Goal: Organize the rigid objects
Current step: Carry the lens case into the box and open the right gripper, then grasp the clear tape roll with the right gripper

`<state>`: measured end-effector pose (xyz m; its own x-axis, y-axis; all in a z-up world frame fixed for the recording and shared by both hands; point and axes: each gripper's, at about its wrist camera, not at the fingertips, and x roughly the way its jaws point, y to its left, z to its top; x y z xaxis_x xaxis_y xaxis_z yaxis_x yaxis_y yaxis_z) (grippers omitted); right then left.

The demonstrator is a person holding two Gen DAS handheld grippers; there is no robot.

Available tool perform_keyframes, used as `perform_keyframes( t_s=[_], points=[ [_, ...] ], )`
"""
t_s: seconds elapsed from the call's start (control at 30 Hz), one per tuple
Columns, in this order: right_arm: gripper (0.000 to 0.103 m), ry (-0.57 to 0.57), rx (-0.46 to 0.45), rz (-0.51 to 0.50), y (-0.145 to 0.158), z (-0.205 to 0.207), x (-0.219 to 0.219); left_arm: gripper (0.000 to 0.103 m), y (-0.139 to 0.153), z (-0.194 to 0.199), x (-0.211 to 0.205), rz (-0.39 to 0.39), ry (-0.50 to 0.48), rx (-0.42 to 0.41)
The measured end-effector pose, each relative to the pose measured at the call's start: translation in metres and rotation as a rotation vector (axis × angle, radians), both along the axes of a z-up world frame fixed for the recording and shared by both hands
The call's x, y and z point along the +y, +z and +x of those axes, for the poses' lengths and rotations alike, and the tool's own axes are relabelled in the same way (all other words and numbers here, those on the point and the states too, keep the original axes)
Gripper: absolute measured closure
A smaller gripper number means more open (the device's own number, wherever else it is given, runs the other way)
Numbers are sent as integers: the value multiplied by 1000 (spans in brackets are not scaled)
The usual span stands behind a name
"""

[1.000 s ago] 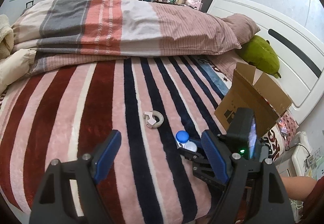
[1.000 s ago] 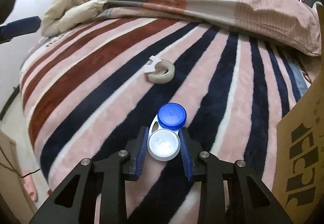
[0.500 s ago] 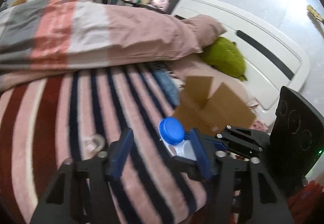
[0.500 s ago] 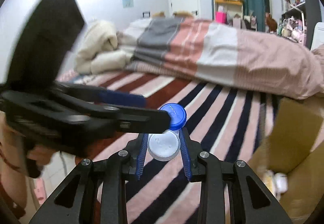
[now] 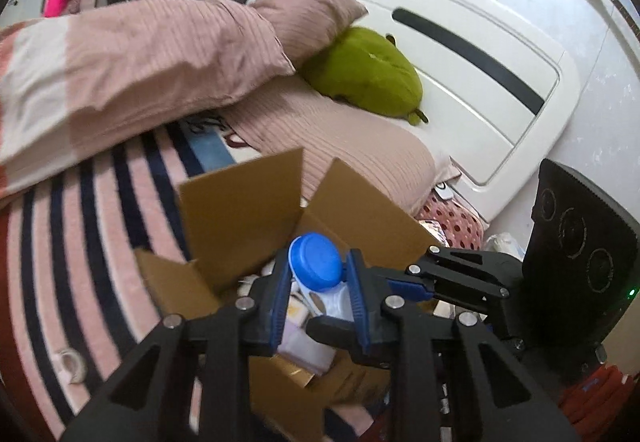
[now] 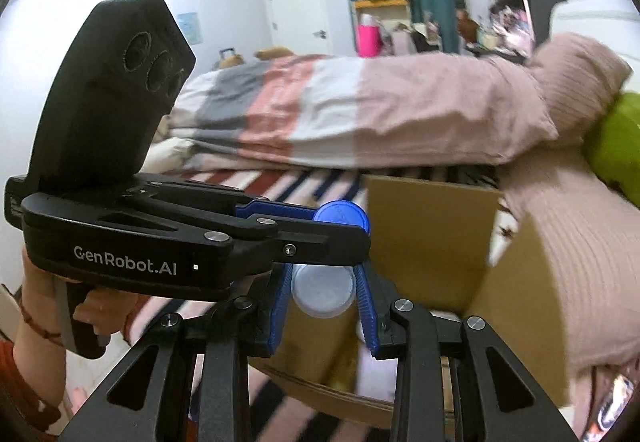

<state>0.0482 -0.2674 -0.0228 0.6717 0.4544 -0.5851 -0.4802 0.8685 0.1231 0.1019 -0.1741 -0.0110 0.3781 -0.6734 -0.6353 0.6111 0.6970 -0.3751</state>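
Left wrist view: both grippers are clamping the blue-and-white twin-cap plastic case (image 5: 316,266), the left gripper (image 5: 318,294) just closed on its blue cap, above the open brown cardboard box (image 5: 240,202). Release only when centred over the opening.

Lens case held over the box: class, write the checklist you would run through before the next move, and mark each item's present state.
1. Right gripper shut on the lens case's white cap: ok.
2. Left gripper, its jaws just closed, clamps the blue cap: ok.
3. Case is over the cardboard box: ok.
4. Box flaps open: ok.
5. Free room among the items inside: cannot tell.
6. Tape roll packed: not ok, it lies on the blanket.
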Motion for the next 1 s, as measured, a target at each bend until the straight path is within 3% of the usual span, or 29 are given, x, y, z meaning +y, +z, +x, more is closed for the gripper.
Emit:
perform_keyframes(
  t_s=[0.1,0.17,0.2,0.23,0.27,0.5,0.77,1.0],
  points=[
    [77,-27,49,-21,-4,6,-15,78,-8,7,-14,20,-6,33],
    [75,-45,90,-51,-7,11,-20,58,-11,8,-17,46,14,39],
    [72,-63,101,-85,-9,14,-21,39,-11,8,-17,57,33,28],
    [63,-80,102,-109,-11,15,-20,33,-9,6,-14,67,55,2],
    [59,-96,96,-130,-12,14,-20,33,-7,5,-10,71,62,-13],
    [59,-45,75,-113,-5,5,-4,31,12,-8,47,76,165,-80],
    [59,137,29,-71,9,-7,82,26,24,-34,160,147,375,-154],
    [57,277,116,-72,-37,6,173,25,-2,-51,238,187,509,-130]
  ],
)
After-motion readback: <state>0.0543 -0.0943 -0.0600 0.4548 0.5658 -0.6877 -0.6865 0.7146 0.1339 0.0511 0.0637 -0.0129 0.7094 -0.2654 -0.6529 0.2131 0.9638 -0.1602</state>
